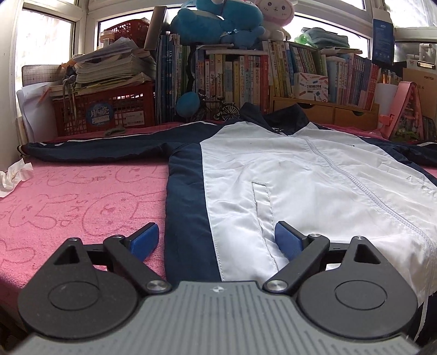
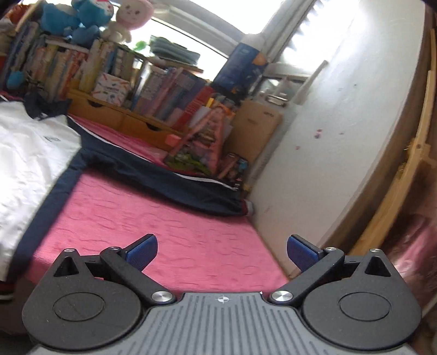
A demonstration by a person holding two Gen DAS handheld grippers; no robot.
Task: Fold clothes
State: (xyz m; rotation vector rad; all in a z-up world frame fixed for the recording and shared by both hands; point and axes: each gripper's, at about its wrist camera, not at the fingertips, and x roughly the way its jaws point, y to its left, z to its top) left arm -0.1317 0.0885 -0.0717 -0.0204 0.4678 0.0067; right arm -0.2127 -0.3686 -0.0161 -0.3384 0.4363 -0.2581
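A navy and white zip jacket (image 1: 286, 174) lies flat, front up, on a pink bedspread (image 1: 82, 202), both sleeves spread sideways. My left gripper (image 1: 215, 241) is open and empty, low over the jacket's bottom hem, its jaws either side of the navy side panel. The left sleeve (image 1: 95, 148) stretches to the left. In the right wrist view the jacket body (image 2: 30, 153) is at the left and its right sleeve (image 2: 174, 180) runs towards the wall. My right gripper (image 2: 221, 252) is open and empty above bare bedspread (image 2: 164, 218), short of the sleeve.
Bookshelves (image 1: 245, 79), a red crate (image 1: 106, 109) with stacked papers and plush toys (image 1: 218, 21) line the far edge of the bed. A crumpled tissue (image 1: 15, 174) lies at the left. A white wall (image 2: 327, 136) and wooden frame (image 2: 404, 174) bound the bed on the right.
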